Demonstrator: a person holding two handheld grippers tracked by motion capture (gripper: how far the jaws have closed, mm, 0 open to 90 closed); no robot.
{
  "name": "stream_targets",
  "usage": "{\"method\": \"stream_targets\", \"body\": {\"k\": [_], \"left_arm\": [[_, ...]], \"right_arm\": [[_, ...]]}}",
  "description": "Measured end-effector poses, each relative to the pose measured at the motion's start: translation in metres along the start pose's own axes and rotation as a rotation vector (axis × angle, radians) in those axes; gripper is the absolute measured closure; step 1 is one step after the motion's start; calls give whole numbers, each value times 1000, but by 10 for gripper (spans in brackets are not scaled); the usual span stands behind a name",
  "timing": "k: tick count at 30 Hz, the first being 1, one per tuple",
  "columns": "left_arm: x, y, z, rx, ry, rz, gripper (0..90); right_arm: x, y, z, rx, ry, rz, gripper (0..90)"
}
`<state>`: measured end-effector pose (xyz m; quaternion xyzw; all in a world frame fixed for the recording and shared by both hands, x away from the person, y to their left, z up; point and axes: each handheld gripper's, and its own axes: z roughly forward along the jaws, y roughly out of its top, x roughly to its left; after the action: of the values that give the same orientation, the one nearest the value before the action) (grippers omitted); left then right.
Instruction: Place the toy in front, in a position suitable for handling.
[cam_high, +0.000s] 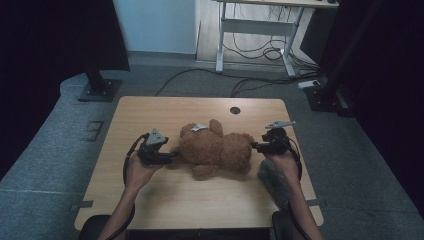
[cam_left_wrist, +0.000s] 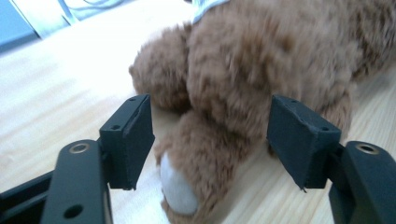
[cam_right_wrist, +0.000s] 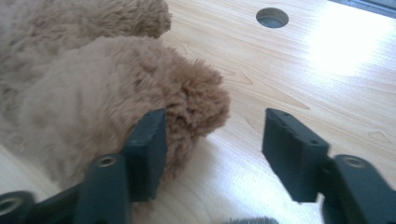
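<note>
Both grippers, left gripper (cam_high: 172, 154) and right gripper (cam_high: 254, 146), stand open beside the teddy bear (cam_high: 216, 148) lying on the table (cam_high: 150, 200), so any grasping seems left to do.

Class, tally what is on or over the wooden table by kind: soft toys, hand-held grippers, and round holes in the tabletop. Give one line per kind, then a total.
Soft toys: 1, the brown teddy bear
Hand-held grippers: 2, the left gripper and the right gripper
Round holes in the table: 1, the cable hole
Total: 4
</note>
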<state>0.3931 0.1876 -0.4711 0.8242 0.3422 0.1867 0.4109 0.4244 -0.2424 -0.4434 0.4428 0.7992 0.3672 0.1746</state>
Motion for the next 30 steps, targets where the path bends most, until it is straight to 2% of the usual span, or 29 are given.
{"method": "stream_targets", "body": {"k": [3, 8, 11, 13, 16, 18, 20, 25, 30], "left_arm": [[0, -11, 10, 28, -17, -5, 272], [0, -23, 30, 83, -5, -1, 271], [2, -28, 38, 120, 11, 0, 344], [2, -32, 41, 126, 25, 0, 423], [2, -32, 39, 121, 25, -9, 545], [-1, -30, 37, 130, 23, 7, 621], [-4, -29, 34, 136, 20, 19, 659], [-14, -30, 22, 123, -4, 18, 673], [-22, -38, 15, 118, -34, -2, 664]], "right_arm": [[5, -5, -6, -10, 12, -18, 345], [17, -15, -14, -33, 54, -37, 329], [25, -23, -16, -44, 89, -51, 309], [31, -28, -14, -46, 110, -56, 291], [39, -33, -5, -25, 134, -75, 287], [42, -35, 2, -7, 127, -90, 299], [42, -34, 7, -6, 110, -94, 348], [35, -27, 12, -18, 94, -72, 365], [28, -24, 18, 4, 80, -66, 357]]}}
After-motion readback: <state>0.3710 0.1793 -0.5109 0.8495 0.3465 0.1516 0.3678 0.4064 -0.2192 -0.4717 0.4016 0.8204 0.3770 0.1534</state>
